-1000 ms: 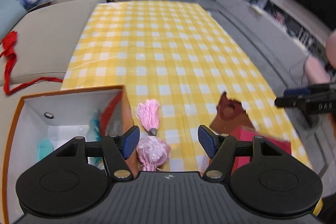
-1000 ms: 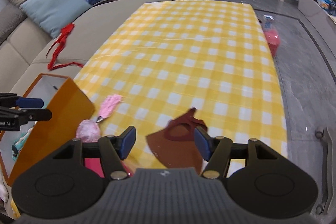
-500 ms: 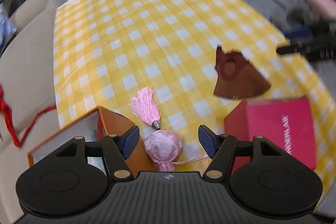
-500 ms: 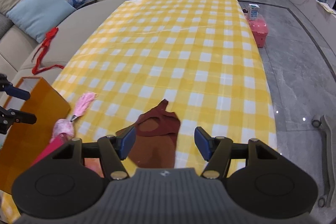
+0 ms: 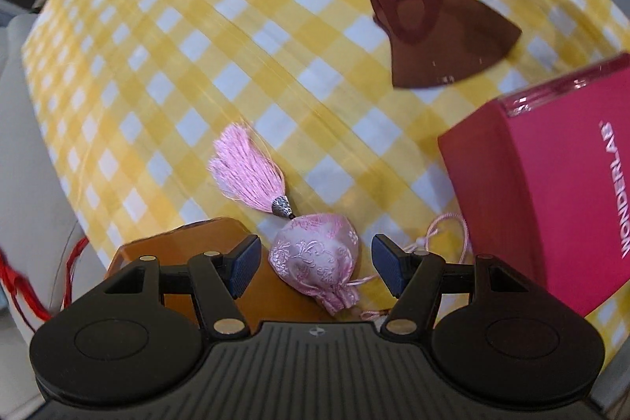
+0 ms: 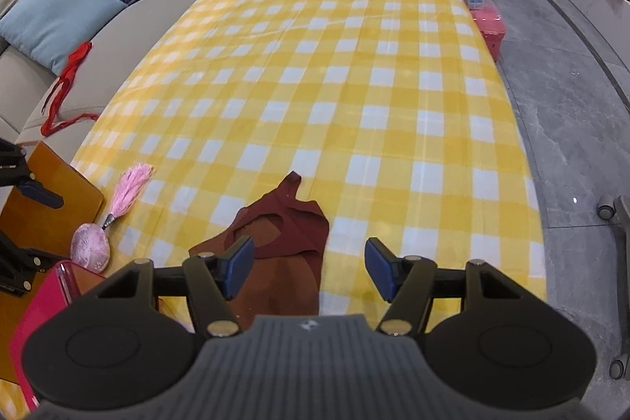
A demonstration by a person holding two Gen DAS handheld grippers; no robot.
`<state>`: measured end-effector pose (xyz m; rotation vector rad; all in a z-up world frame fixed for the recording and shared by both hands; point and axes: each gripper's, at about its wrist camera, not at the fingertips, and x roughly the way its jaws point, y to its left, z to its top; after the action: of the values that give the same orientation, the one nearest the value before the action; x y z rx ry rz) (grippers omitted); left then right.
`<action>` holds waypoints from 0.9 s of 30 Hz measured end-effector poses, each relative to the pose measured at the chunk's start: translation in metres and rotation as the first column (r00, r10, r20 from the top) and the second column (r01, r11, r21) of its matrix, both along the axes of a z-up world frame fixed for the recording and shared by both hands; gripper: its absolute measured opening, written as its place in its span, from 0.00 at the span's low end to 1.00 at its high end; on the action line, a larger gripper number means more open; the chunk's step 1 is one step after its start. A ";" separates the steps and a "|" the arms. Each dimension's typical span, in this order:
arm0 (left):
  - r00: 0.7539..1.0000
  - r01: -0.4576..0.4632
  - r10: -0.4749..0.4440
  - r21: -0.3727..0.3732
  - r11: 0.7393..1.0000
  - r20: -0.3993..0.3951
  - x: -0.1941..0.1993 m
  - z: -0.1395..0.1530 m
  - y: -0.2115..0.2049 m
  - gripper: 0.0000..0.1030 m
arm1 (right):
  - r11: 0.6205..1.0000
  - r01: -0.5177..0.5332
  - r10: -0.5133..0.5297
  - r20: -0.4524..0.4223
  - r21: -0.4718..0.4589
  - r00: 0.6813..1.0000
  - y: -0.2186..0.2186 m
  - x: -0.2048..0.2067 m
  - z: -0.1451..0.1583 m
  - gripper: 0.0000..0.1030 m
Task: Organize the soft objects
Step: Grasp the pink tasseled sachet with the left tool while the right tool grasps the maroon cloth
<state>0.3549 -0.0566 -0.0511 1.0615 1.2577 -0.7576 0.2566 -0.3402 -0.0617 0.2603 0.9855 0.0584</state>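
Note:
A pink embroidered pouch (image 5: 315,256) with a pink tassel (image 5: 247,174) lies on the yellow checked cloth (image 5: 197,58). My left gripper (image 5: 315,264) points steeply down over it, open, the pouch between its fingers with gaps on both sides. A dark red fabric piece (image 5: 429,30) lies farther out. In the right wrist view the same red fabric (image 6: 281,247) sits just ahead of my right gripper (image 6: 309,268), which is open, its left pad over the fabric's edge. The pouch (image 6: 89,247) and tassel (image 6: 130,189) lie to the left there.
An orange box (image 5: 204,250) stands under the left gripper's left finger, also at the left edge (image 6: 55,195). A magenta box (image 5: 559,184) stands right of the pouch. A beige sofa (image 6: 118,42) with a red ribbon (image 6: 65,85) runs along the left. Grey floor (image 6: 571,105) lies right.
My left gripper has tipped down and rolled, closing in over the pink pouch. My right gripper has sunk toward the red fabric, which now lies nearer its fingers.

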 end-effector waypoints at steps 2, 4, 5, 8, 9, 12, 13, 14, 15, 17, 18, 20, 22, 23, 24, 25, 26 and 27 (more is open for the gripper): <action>0.999 0.033 -0.033 0.023 0.999 -0.019 0.003 -0.004 -0.002 0.73 | 1.000 -0.007 0.007 -0.007 -0.002 1.000 0.002 0.002 -0.004 0.61; 0.997 0.065 -0.062 0.049 0.997 -0.055 0.005 -0.010 -0.004 0.73 | 1.000 -0.012 0.011 -0.016 -0.006 1.000 0.003 0.003 -0.009 0.62; 0.995 0.081 -0.077 0.058 0.995 -0.070 0.006 -0.013 -0.005 0.73 | 1.000 -0.012 0.012 -0.021 -0.008 1.000 0.003 0.004 -0.011 0.66; 0.988 0.122 -0.113 0.086 0.989 -0.105 0.005 -0.022 -0.007 0.73 | 1.000 -0.016 0.015 -0.037 -0.011 0.999 0.004 0.007 -0.019 0.67; 0.986 0.133 -0.123 0.091 0.987 -0.115 0.004 -0.024 -0.007 0.73 | 1.000 -0.020 0.019 -0.048 -0.014 0.999 0.004 0.008 -0.022 0.67; 0.982 0.148 -0.134 0.098 0.984 -0.132 0.003 -0.031 -0.006 0.73 | 0.999 -0.042 0.040 -0.070 -0.019 0.997 0.009 0.012 -0.032 0.68; 0.982 0.149 -0.135 0.102 0.984 -0.134 0.005 -0.034 -0.006 0.73 | 0.998 -0.052 0.050 -0.073 -0.026 0.996 0.012 0.013 -0.034 0.68; 0.982 0.149 -0.134 0.104 0.983 -0.135 0.006 -0.035 -0.005 0.73 | 0.997 -0.062 0.059 -0.075 -0.036 0.995 0.015 0.014 -0.036 0.68; 0.982 0.144 -0.129 0.104 0.984 -0.138 0.007 -0.037 -0.004 0.73 | 0.996 -0.075 0.071 -0.078 -0.045 0.994 0.018 0.014 -0.038 0.68; 0.981 0.140 -0.123 0.109 0.984 -0.148 0.009 -0.040 -0.002 0.73 | 0.994 -0.096 0.092 -0.084 -0.045 0.992 0.024 0.016 -0.043 0.68; 0.981 0.144 -0.126 0.116 0.983 -0.148 0.009 -0.042 -0.001 0.73 | 0.993 -0.105 0.101 -0.088 -0.043 0.991 0.026 0.016 -0.044 0.68; 0.979 0.160 -0.140 0.134 0.978 -0.145 0.008 -0.046 0.001 0.73 | 0.990 -0.130 0.125 -0.090 -0.059 0.988 0.032 0.016 -0.048 0.74; 0.979 0.162 -0.142 0.140 0.977 -0.144 0.008 -0.050 0.003 0.73 | 0.983 -0.159 0.152 -0.084 -0.091 0.985 0.038 0.016 -0.049 0.79; 0.980 0.159 -0.139 0.140 0.977 -0.143 0.008 -0.051 0.004 0.73 | 0.980 -0.170 0.162 -0.082 -0.104 0.983 0.041 0.016 -0.050 0.82; 0.980 0.155 -0.135 0.138 0.978 -0.144 0.010 -0.052 0.004 0.73 | 0.977 -0.179 0.170 -0.080 -0.116 0.982 0.043 0.015 -0.051 0.83; 0.981 0.153 -0.133 0.137 0.979 -0.143 0.010 -0.053 0.004 0.74 | 0.974 -0.188 0.179 -0.078 -0.130 0.981 0.046 0.015 -0.053 0.85; 0.981 0.149 -0.130 0.138 0.979 -0.142 0.011 -0.054 0.004 0.74 | 0.970 -0.197 0.188 -0.076 -0.144 0.979 0.048 0.014 -0.054 0.85; 0.982 0.146 -0.126 0.141 0.979 -0.139 0.011 -0.056 0.004 0.73 | 0.965 -0.205 0.195 -0.076 -0.162 0.978 0.051 0.014 -0.055 0.85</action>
<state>0.3664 -0.0524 -0.1070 1.2477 1.3806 -0.8574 0.2704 -0.2893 -0.1163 0.0060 1.0671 0.1518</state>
